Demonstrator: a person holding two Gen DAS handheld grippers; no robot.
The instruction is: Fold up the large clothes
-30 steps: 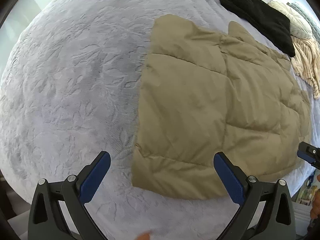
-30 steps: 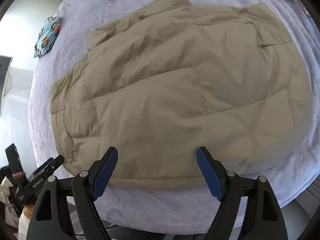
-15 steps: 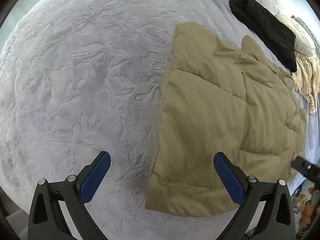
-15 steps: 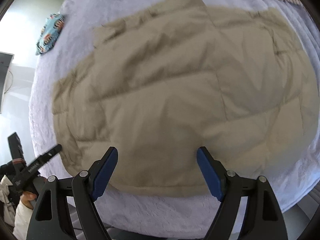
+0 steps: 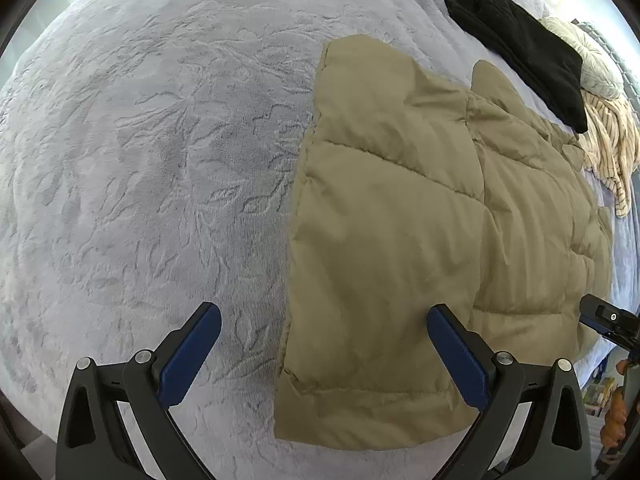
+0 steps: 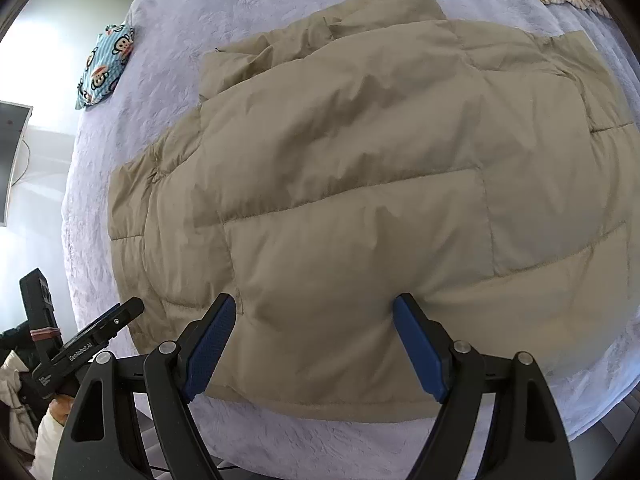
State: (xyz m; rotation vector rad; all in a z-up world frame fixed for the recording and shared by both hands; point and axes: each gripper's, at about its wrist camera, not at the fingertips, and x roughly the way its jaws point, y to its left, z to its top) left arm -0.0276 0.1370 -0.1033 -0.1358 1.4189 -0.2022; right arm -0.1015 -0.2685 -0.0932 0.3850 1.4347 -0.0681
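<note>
A tan quilted puffer jacket [image 5: 420,220] lies flat on the grey bed cover [image 5: 140,160]; it fills the right wrist view [image 6: 360,180]. My left gripper [image 5: 324,340] is open and empty, low over the jacket's left hem corner, its right finger over the fabric. My right gripper [image 6: 316,328] is open and empty, its blue pads [image 6: 420,352] pressing down on the jacket's near edge. The left gripper's body shows at the left of the right wrist view [image 6: 88,340].
A black garment [image 5: 520,48] and a cream striped one [image 5: 608,140] lie beyond the jacket. A blue monkey-print cloth [image 6: 104,68] lies at the bed's far left. The bed's front edge runs just below both grippers.
My left gripper has moved forward and down toward the jacket's left corner. My right gripper has come lower, onto the jacket's near edge. Both stay open.
</note>
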